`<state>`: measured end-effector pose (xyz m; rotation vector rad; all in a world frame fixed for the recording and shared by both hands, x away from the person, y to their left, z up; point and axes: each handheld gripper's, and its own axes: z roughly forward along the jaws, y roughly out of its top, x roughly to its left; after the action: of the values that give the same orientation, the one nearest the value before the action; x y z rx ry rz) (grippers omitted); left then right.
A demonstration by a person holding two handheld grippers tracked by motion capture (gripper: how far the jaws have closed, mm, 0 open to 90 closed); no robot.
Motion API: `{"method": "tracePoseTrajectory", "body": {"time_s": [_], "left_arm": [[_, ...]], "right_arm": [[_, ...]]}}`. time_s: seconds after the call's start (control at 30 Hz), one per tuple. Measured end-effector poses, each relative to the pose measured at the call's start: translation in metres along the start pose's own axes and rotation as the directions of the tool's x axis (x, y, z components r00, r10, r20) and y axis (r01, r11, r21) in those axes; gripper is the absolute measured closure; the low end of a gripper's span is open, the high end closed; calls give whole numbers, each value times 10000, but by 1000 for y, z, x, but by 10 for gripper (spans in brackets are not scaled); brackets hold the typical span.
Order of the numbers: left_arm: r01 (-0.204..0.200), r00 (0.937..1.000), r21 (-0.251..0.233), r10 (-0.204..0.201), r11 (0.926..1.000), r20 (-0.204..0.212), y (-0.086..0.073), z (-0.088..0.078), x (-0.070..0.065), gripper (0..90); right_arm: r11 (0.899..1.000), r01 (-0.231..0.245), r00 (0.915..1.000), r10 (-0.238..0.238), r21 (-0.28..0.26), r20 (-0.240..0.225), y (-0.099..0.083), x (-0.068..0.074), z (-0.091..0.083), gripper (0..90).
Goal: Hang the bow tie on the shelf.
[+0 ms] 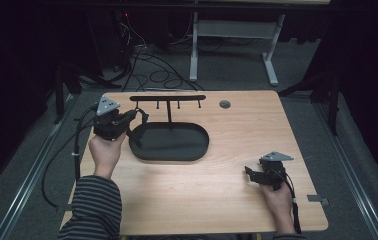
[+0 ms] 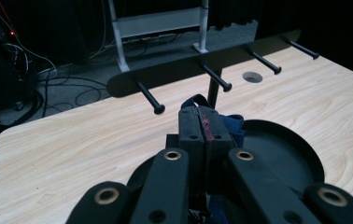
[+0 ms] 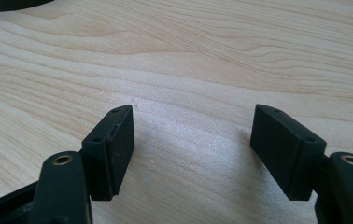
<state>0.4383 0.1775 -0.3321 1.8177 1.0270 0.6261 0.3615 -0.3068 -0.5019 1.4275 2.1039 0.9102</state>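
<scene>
Left gripper [image 2: 201, 122] is clamping a dark blue strap [image 2: 233, 125] between closed jaws, near the table's [image 1: 227, 200] left edge, just over the tray's [image 1: 197, 147] left rim. Right gripper [image 3: 192, 140] is sitting with jaws wide apart and nothing between them, low over bare wood near the right front corner. Tray is lying left of centre toward the far edge. Rack [image 2: 202, 65] with four pegs is standing over the tray's far side, a peg [image 2: 149, 95] pointing just beside the strap.
</scene>
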Motion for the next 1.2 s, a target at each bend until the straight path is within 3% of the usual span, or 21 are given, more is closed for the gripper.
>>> {"method": "tracePoseTrajectory", "body": {"time_s": [0.43, 0.8, 1.2], "left_arm": [[89, 9986, -67, -92, 9999, -523, 12, 17, 9, 889], [272, 9950, 250, -246, 9993, -969, 6, 34, 19, 888], [536, 9941, 508, -485, 9973, -970, -4, 40, 23, 850]], "right_arm": [[10000, 1, 10000, -1, -1, -1, 0, 0, 0, 321], [10000, 7, 10000, -7, 6, 1, 0, 0, 0, 321], [10000, 12, 10000, -12, 0, -5, 0, 0, 0, 321]]}}
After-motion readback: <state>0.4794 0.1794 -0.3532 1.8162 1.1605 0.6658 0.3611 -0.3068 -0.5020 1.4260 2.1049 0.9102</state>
